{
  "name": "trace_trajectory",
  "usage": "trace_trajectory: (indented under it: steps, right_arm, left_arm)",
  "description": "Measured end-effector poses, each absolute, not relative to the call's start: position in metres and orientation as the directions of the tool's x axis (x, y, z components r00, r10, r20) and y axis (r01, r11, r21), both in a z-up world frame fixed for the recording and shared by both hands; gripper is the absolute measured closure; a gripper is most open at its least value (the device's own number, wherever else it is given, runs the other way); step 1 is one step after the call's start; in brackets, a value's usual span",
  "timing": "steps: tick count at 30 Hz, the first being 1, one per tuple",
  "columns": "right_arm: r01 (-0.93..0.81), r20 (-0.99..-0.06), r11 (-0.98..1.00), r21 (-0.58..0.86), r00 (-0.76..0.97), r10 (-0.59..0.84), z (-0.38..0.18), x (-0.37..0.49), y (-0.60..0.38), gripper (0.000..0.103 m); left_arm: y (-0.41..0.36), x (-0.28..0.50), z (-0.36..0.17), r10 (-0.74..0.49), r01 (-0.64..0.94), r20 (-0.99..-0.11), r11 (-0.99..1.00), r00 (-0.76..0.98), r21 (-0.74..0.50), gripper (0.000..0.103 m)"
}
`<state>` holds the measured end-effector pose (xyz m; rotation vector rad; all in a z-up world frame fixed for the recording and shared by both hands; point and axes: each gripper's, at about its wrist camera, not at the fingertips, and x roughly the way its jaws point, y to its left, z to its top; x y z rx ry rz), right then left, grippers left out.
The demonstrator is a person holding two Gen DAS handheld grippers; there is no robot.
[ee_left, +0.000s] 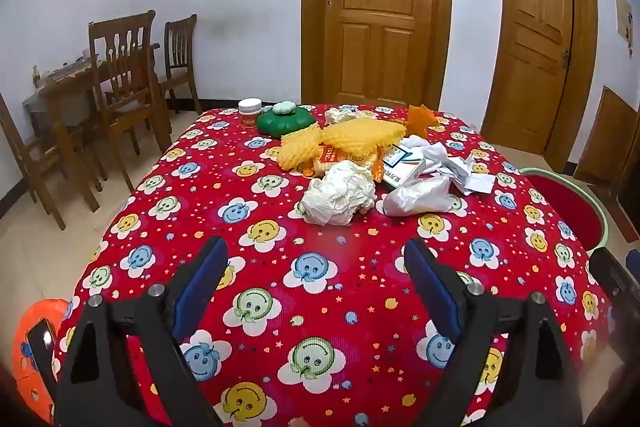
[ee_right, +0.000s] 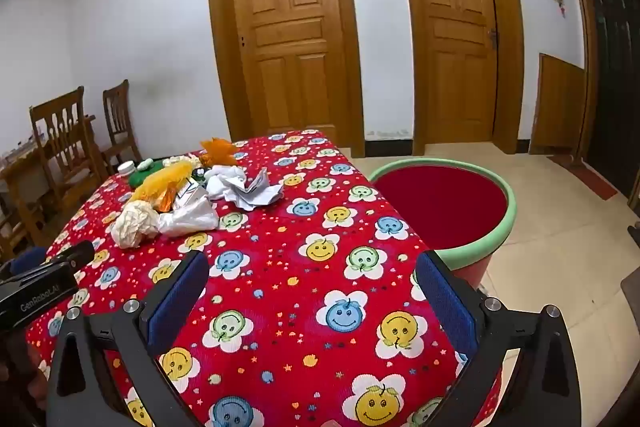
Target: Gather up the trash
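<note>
1. Left gripper [ee_left: 316,259] and right gripper [ee_right: 312,267]: jaws fully spread, both empty, above the tablecloth [ee_left: 280,291].
2. Trash: crumpled paper ball [ee_left: 340,193] nearest, plastic bag [ee_left: 420,197] touching beside it.
3. Advised: straddle the ball squarely before closing; the red bin [ee_right: 440,207] stands beside the table's right edge.

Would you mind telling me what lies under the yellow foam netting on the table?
Under the yellow foam netting an orange snack wrapper pokes out, resting on the red tablecloth. Most of the wrapper is covered, so anything else beneath cannot be seen.
</note>
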<state>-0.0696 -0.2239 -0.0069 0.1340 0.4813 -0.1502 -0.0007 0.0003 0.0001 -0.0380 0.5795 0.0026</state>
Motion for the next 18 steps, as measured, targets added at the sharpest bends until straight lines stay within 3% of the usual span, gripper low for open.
trace_trajectory:
  steps: [18]
  right_arm:
    - [0.178, -0.483, 0.980, 0.090, 0.868, -0.114, -0.0069, -0.0723, -0.2240, 0.001]
  left_arm:
    - [0.0038, -0.0014, 0.0028, -0.002, -0.028, -0.555, 0.999, 0.832, -0.045, 0.013]
